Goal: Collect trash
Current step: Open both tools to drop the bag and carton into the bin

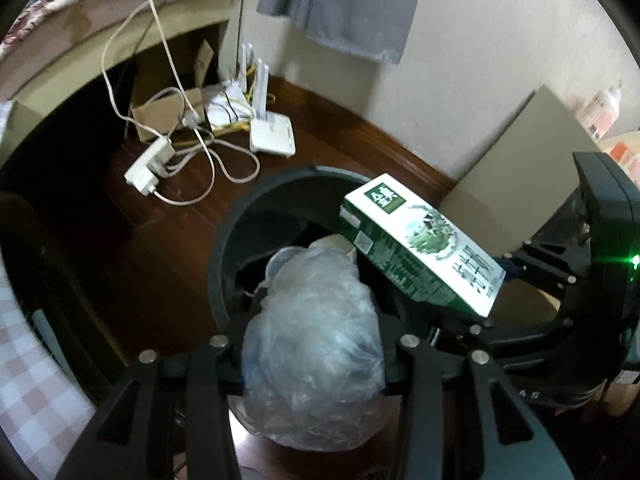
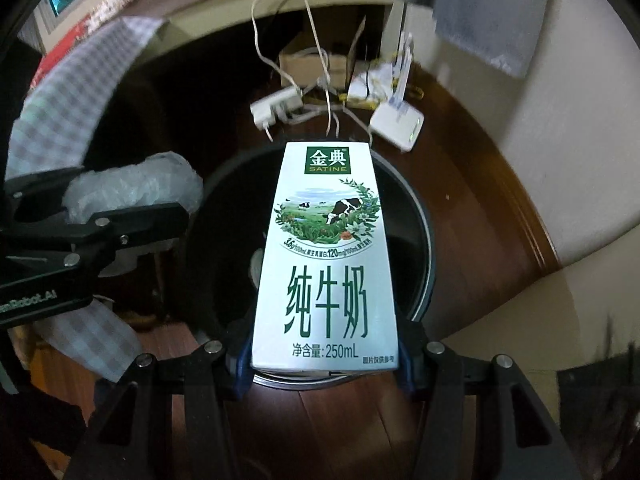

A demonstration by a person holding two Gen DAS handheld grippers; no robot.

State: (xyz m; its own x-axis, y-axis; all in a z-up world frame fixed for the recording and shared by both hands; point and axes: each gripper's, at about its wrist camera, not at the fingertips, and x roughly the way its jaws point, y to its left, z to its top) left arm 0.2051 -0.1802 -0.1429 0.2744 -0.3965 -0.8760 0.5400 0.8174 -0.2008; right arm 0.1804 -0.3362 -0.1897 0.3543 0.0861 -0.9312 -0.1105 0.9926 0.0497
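Note:
My left gripper [image 1: 314, 344] is shut on a crumpled clear plastic bag [image 1: 316, 344] and holds it over the near rim of a round black trash bin [image 1: 224, 248]. My right gripper [image 2: 324, 360] is shut on a white and green milk carton [image 2: 326, 264] and holds it over the same bin [image 2: 420, 240]. In the left wrist view the carton [image 1: 420, 248] hangs over the bin's right side, with the right gripper [image 1: 560, 292] behind it. In the right wrist view the left gripper [image 2: 132, 220] with the bag [image 2: 132, 188] is at the left of the bin.
The bin stands on a dark wooden floor [image 1: 160, 264]. Behind it lie a white power strip [image 1: 150, 166], loose cables [image 1: 208, 148], a white router [image 1: 272, 132] and a cardboard box [image 1: 160, 120]. A grey cloth [image 1: 340, 4] hangs on the wall. A checkered cloth [image 2: 76, 100] is at the left.

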